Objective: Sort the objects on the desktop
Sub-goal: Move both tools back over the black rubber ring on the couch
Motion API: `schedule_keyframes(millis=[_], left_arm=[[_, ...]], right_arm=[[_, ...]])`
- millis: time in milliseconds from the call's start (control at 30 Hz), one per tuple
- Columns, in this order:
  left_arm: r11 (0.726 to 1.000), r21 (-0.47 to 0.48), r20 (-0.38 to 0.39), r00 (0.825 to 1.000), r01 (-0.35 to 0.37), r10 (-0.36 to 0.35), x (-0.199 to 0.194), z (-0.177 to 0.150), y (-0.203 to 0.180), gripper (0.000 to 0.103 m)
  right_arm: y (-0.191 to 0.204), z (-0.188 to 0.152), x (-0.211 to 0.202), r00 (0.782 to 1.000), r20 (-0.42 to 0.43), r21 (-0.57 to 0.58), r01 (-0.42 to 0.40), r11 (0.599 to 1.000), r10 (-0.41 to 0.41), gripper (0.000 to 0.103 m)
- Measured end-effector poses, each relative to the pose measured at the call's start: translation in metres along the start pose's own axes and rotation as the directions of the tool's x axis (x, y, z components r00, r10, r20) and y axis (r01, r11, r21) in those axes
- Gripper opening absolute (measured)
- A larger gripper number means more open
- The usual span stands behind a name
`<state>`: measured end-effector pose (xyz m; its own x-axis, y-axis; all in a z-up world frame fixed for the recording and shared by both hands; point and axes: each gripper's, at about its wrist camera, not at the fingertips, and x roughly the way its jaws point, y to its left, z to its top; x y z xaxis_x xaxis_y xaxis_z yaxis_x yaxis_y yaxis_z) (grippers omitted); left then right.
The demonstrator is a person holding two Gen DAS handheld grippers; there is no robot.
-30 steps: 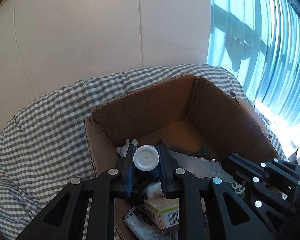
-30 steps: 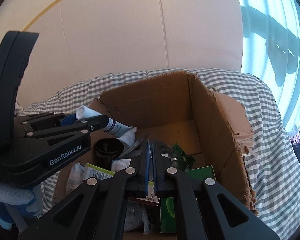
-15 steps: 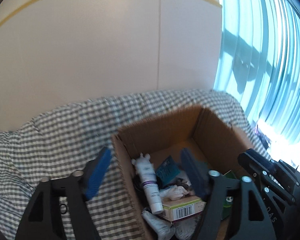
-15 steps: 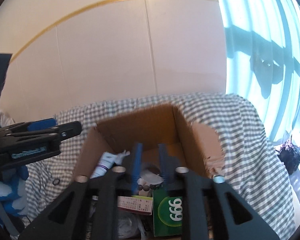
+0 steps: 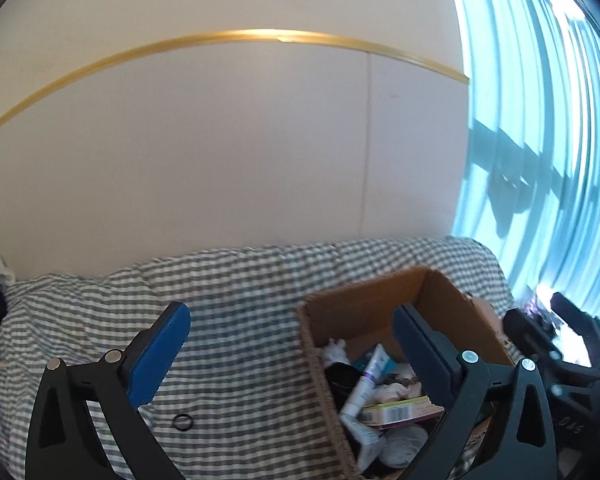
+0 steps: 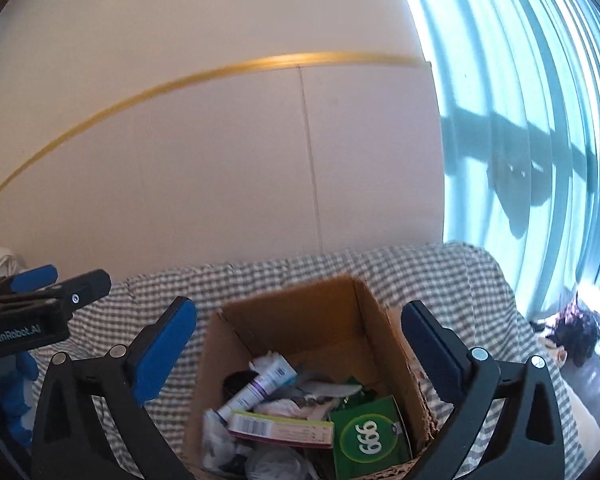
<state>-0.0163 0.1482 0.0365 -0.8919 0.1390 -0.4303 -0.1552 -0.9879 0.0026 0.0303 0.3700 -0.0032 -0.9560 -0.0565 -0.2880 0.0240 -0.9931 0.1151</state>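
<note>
1. I see a corrugated cardboard box point(image 6: 300, 320) with raw, ragged edges, open at the top, sitting on a soft gingham cloth point(image 5: 240, 300) of grey and white checks that rumples toward the wall.
2. Inside the box lies a smooth white tube point(image 6: 256, 390) with a purple band, slanted across a flat carton with a barcode point(image 6: 280, 430). A glossy green packet marked 999 point(image 6: 370, 436) sits beside them, with crumpled white wrappings around.
3. A thin black ring point(image 5: 182, 423) lies flat on the cloth, left of the box and apart from it.
4. My left gripper point(image 5: 292, 356) is spread wide with nothing between its blue pads; its jaws have just been opening. A second ago they were clamped on the tube's white cap, low inside the box; now the tube rests in the box and the gripper sits higher and further back.
5. My right gripper point(image 6: 300, 354) is likewise spread wide and empty, jaws just opened from fully closed, and it too has pulled up from the box.
6. The box's near rim is below both grippers. Left of the box the cloth lies bare except for the ring; to the right a pale blue curtain point(image 6: 540, 140) hangs close by the cloth's edge.
</note>
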Motion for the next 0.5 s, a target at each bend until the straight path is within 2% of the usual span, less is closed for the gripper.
schedule_keyframes(millis=[300, 500], left_arm=[[0.995, -0.096, 0.063, 0.997, -0.038, 0.044, -0.027, -0.001, 0.047, 0.103], [0.988, -0.126, 0.108, 0.989, -0.087, 0.101, -0.043, -0.006, 0.081, 0.103]], right_arm=[[0.035, 0.009, -0.016, 0.998, 0.055, -0.050, -0.017, 0.999, 0.019, 0.103], [0.060, 0.008, -0.021, 0.993, 0.113, -0.087, -0.027, 0.996, 0.037, 0.103]])
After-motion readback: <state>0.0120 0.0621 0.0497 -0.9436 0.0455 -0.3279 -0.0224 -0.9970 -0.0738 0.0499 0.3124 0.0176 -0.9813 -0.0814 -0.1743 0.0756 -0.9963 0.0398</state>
